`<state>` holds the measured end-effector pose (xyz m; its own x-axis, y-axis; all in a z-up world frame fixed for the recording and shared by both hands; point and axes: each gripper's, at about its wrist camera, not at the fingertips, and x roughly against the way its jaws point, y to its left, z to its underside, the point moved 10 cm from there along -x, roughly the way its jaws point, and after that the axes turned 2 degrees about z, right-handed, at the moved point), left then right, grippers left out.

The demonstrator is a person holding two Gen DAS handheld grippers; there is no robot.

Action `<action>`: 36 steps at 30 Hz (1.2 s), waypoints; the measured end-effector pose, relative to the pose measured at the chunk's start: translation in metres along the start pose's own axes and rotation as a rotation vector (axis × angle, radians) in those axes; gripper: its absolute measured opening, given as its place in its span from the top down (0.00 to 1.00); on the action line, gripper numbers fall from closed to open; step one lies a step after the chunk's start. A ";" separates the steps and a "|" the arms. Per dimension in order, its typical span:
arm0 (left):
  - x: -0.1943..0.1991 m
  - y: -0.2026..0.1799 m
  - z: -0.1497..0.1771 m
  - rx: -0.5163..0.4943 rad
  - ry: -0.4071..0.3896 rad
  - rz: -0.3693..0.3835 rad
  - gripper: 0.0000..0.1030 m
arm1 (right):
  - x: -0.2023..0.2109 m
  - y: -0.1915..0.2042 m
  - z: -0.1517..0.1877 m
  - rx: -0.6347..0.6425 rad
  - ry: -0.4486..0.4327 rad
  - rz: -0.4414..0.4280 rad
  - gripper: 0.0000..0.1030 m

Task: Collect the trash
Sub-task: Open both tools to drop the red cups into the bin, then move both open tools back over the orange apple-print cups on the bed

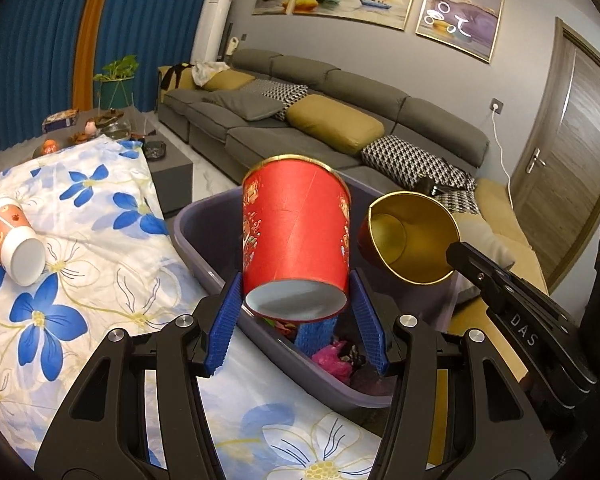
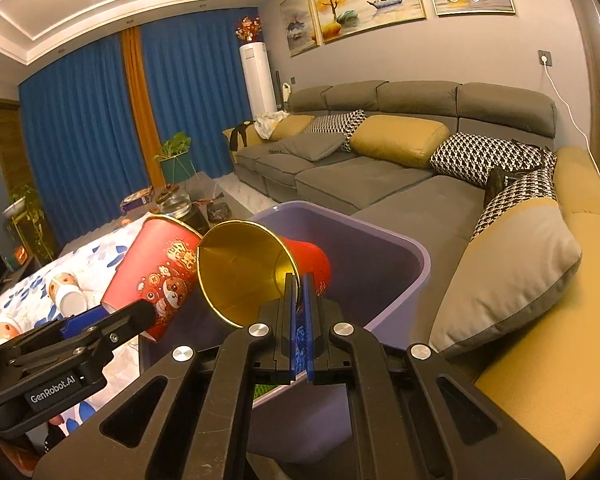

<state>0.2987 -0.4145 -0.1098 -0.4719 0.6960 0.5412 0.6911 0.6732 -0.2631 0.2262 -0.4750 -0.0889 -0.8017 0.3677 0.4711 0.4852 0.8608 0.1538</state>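
A red paper cup (image 1: 296,232) with printed figures sits between the blue pads of my left gripper (image 1: 296,280), white base toward the camera, above a purple bin (image 1: 198,236). The same cup (image 2: 156,272) shows at the left of the right wrist view, with the left gripper (image 2: 140,310) on it. My right gripper (image 2: 300,284) is shut on the rim of a second red cup with a gold lining (image 2: 240,268), tilted over the bin (image 2: 380,264). In the left wrist view this gold-lined cup (image 1: 410,236) hangs from the right gripper (image 1: 456,254). Crumpled pink trash (image 1: 334,360) lies in the bin.
A third paper cup (image 1: 14,240) lies on its side on the blue-flowered cloth (image 1: 100,264) left of the bin. A grey sofa (image 2: 380,176) with yellow and patterned cushions runs behind and to the right. A cluttered low table (image 1: 100,128) stands at the far left.
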 end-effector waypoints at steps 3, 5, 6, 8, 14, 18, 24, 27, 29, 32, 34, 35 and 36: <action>-0.002 -0.003 0.002 -0.014 0.007 0.015 0.48 | -0.003 0.000 0.000 -0.004 0.003 -0.001 0.96; -0.002 -0.004 0.003 -0.023 0.013 0.014 0.38 | -0.004 0.002 0.001 -0.011 0.007 -0.005 0.93; 0.000 0.000 0.004 -0.024 0.009 -0.001 0.32 | -0.004 0.002 0.001 -0.013 0.008 -0.003 0.79; 0.007 0.007 0.004 -0.010 -0.002 -0.025 0.26 | 0.000 0.000 -0.001 -0.023 -0.012 0.003 0.58; 0.048 0.050 0.005 0.050 -0.056 -0.160 0.14 | 0.022 -0.011 -0.014 -0.040 -0.078 0.032 0.38; 0.088 0.078 0.011 0.058 -0.093 -0.280 0.12 | 0.042 -0.002 -0.022 -0.023 -0.136 0.015 0.18; 0.149 0.134 0.026 0.101 -0.118 -0.454 0.11 | 0.050 0.047 -0.017 0.056 -0.131 -0.071 0.13; 0.182 0.167 0.035 0.140 -0.131 -0.545 0.11 | 0.049 0.088 -0.009 0.108 -0.111 -0.141 0.13; 0.201 0.187 0.044 0.172 -0.136 -0.592 0.11 | 0.049 0.110 -0.004 0.143 -0.102 -0.171 0.13; 0.233 0.219 0.058 0.227 -0.144 -0.667 0.11 | 0.045 0.153 0.003 0.195 -0.076 -0.230 0.13; 0.254 0.241 0.065 0.257 -0.159 -0.718 0.11 | 0.042 0.180 0.009 0.235 -0.058 -0.260 0.13; 0.262 0.248 0.068 0.268 -0.163 -0.735 0.11 | 0.042 0.191 0.012 0.249 -0.053 -0.270 0.13; 0.271 0.257 0.070 0.284 -0.170 -0.760 0.11 | 0.040 0.206 0.015 0.268 -0.045 -0.289 0.13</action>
<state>0.3096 -0.0355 -0.0867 -0.8465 0.0386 0.5309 -0.0033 0.9970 -0.0777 0.2889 -0.2775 -0.0511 -0.9093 0.1063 0.4023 0.1333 0.9903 0.0396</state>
